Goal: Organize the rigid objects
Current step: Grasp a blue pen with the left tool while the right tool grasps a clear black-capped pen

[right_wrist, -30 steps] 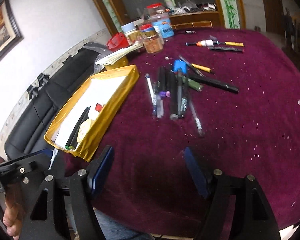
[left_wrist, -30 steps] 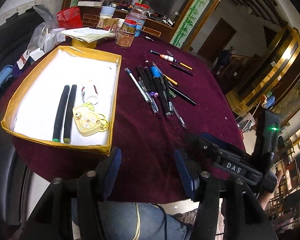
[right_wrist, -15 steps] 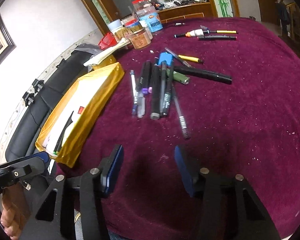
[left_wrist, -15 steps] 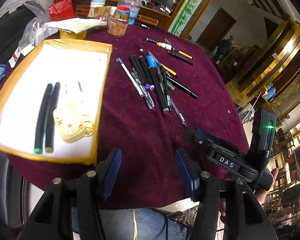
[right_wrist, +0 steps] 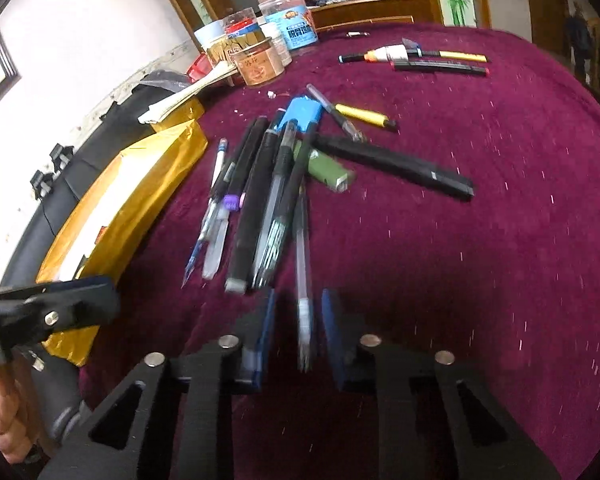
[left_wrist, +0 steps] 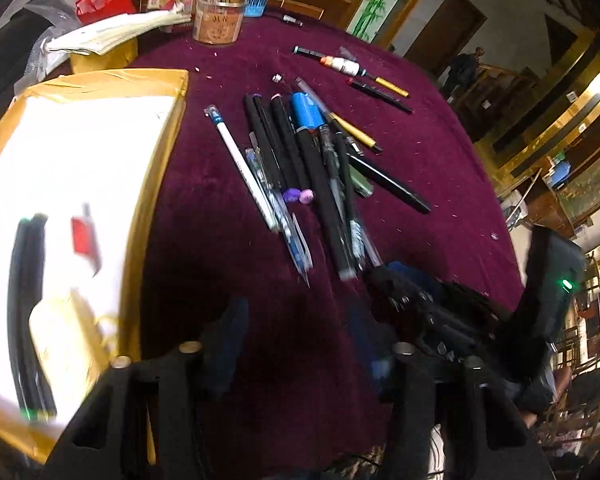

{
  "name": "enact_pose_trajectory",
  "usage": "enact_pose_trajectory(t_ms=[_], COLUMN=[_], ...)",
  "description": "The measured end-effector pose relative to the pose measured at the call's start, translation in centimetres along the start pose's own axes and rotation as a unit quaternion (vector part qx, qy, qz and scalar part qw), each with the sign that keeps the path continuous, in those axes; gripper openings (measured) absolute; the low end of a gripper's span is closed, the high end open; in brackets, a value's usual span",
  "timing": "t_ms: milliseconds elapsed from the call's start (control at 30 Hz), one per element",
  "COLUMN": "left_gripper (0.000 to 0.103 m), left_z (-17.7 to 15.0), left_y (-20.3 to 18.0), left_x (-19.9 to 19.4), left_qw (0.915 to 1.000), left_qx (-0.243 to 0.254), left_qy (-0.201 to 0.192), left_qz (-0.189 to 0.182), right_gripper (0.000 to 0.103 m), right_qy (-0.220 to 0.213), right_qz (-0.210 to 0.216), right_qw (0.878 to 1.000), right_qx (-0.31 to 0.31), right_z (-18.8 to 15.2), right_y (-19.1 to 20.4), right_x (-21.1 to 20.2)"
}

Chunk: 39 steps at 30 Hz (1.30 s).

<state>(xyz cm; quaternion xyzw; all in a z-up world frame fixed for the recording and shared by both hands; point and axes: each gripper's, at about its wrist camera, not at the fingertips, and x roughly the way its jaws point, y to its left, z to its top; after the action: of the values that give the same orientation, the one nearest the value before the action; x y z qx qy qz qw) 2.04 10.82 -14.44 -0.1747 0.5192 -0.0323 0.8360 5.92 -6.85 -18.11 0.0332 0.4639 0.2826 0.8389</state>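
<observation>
A pile of pens and markers (left_wrist: 300, 168) lies on the maroon tablecloth (left_wrist: 440, 168); it also shows in the right wrist view (right_wrist: 276, 184). My right gripper (right_wrist: 298, 320) is open, its fingers on either side of the near end of a clear pen (right_wrist: 303, 276) at the pile's edge, not closed on it. My left gripper (left_wrist: 296, 332) is open and empty above the cloth, just short of the pile. A gold-rimmed white tray (left_wrist: 156, 152) at the left holds two black pens (left_wrist: 24, 300), a cream-yellow item and a small red-marked piece.
Jars and tins (right_wrist: 260, 60) and a stack of papers (left_wrist: 116, 32) stand at the table's far side. More pens (right_wrist: 420, 58) lie apart at the back. A black sofa (right_wrist: 60, 200) is beyond the tray. The right gripper's body (left_wrist: 440, 320) lies right of my left fingers.
Both grippers have moved forward toward the pen pile. The right gripper has narrowed its opening and now straddles the clear pen's near end.
</observation>
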Motion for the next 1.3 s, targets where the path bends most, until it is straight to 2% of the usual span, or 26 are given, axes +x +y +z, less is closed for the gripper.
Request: enact_pose_trajectory(t_ms=[67,100,233,333,367,500,667,833,933,967,1033,1067,1100,1167,1200,1300], left_gripper=[0.038,0.029,0.022,0.009,0.005,0.004,0.004,0.003,0.005,0.008,0.026,0.041,0.044,0.044,0.045,0.044], left_z=[1.3,1.8,3.4,3.6,3.5,2.6,-0.3,-3.6,-4.0,-4.0,-4.0,-3.9,-3.8,-3.3,-3.0,-1.9], left_y=[0.1,0.1,-0.1,-0.3,-0.2,0.0,-0.1,-1.2,-1.5,-1.6,-1.8,-1.8,-1.9,-1.8,-1.7,-1.3], left_x=[1.5,2.0,3.9,5.0,5.2,4.3,2.0,1.4,0.8,0.7,0.6,0.5,0.4,0.2,0.3,1.3], left_qw=[0.9999,0.9998,0.9993,0.9985,0.9984,0.9986,0.9982,0.9972,0.9977,0.9977,0.9978,0.9979,0.9979,0.9977,0.9977,0.998], left_qx=[-0.007,-0.01,-0.013,-0.013,-0.014,-0.019,-0.029,-0.011,0.004,0.008,0.019,0.021,0.024,0.029,0.028,0.023], left_qy=[0.01,0.014,0.025,0.039,0.044,0.037,0.051,0.068,0.053,0.05,0.044,0.041,0.035,0.026,0.024,0.03], left_qz=[0.003,0.007,0.024,0.035,0.031,0.033,0.012,0.029,0.043,0.045,0.046,0.047,0.048,0.056,0.056,0.05], right_gripper=[0.022,0.022,0.019,0.01,0.01,0.009,0.009,0.008,0.008,0.009,0.009,0.009,0.012,0.038,0.042,0.043], right_qy=[0.003,0.003,-0.002,-0.001,-0.001,-0.005,-0.01,0.005,0.009,0.01,0.021,0.025,0.021,0.015,0.008,-0.006], right_qz=[-0.009,-0.018,-0.045,-0.036,-0.036,-0.037,-0.025,-0.024,-0.053,-0.059,-0.07,-0.073,-0.073,-0.068,-0.064,-0.064], right_qw=[1.0,1.0,0.997,0.997,0.997,0.997,0.998,0.999,0.998,0.998,0.997,0.997,0.997,0.997,0.998,0.998], right_qx=[-0.014,-0.026,-0.06,-0.068,-0.068,-0.07,-0.052,-0.03,-0.024,-0.022,-0.022,-0.023,-0.024,-0.022,-0.02,-0.025], right_z=[0.4,0.5,0.2,0.1,0.2,0.1,0.3,-0.5,-1.8,-2.2,-2.9,-3.1,-3.2,-3.1,-3.0,-2.0], right_y=[0.5,0.9,1.9,2.0,2.0,2.1,1.4,0.6,0.1,-0.1,-0.4,-0.5,-0.6,-0.5,-0.5,0.0], right_x=[0.4,0.6,0.9,0.9,1.0,0.8,0.5,-0.3,-2.0,-2.5,-3.1,-3.2,-3.4,-3.6,-3.7,-3.5])
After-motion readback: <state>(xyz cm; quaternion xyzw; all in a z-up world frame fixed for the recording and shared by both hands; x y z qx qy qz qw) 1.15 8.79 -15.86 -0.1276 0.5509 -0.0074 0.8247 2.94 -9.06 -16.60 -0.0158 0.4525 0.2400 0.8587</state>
